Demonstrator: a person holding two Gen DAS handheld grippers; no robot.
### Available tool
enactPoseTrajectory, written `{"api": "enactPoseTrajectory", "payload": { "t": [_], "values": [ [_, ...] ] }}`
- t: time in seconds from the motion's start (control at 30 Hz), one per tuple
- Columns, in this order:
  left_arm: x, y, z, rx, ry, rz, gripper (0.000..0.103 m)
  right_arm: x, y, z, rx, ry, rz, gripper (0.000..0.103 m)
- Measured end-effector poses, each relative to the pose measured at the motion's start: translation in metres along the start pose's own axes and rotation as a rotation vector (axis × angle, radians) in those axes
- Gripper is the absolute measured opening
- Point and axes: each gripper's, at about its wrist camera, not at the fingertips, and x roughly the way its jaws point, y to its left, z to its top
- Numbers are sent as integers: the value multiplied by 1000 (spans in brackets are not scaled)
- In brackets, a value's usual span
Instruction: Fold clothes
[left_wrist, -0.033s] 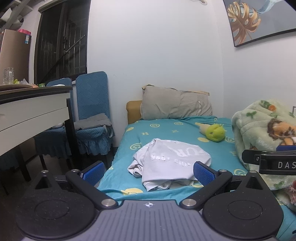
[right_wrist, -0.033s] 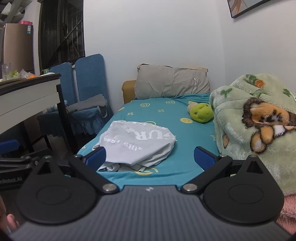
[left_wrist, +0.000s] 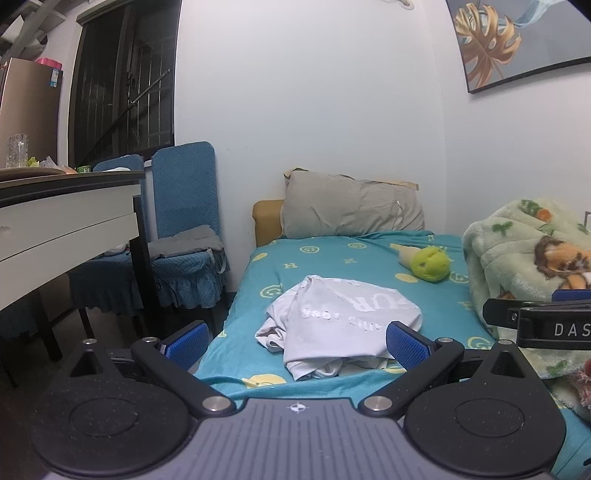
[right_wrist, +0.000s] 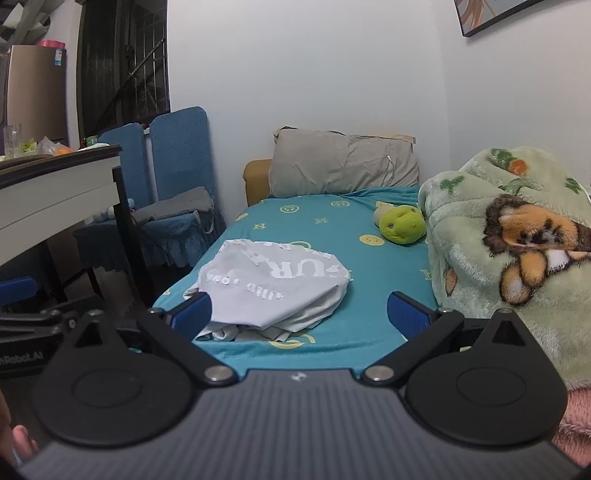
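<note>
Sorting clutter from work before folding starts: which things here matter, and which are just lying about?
For the job: white T-shirt, bed, left gripper, right gripper.
Lying about: green plush toy, pillow, lion blanket, blue chairs.

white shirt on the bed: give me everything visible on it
The white T-shirt lies crumpled in a loose heap, unfolded, on the teal smiley-print bedsheet near the bed's front edge. Thin, soft fabric as it looks, with white printed lettering, upside down from here, across the top layer. Bunched folds and hems spill out underneath at the front. Only the sheet touches it; both grippers, left gripper and right gripper, are open and short of it.
</note>
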Motion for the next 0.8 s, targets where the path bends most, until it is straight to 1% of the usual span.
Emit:
{"api": "enactPoseTrajectory", "payload": {
  "t": [0.27,0.4,0.8],
  "values": [
    [-4,3,-4,-3,1,8,103,3,3,0,-26,11,-14,103],
    [1,2,-2,-6,19,7,103,4,4,-2,-17,16,-13,103],
    [2,3,-2,-8,34,12,103,2,5,-3,-17,13,-15,103]
  ]
}}
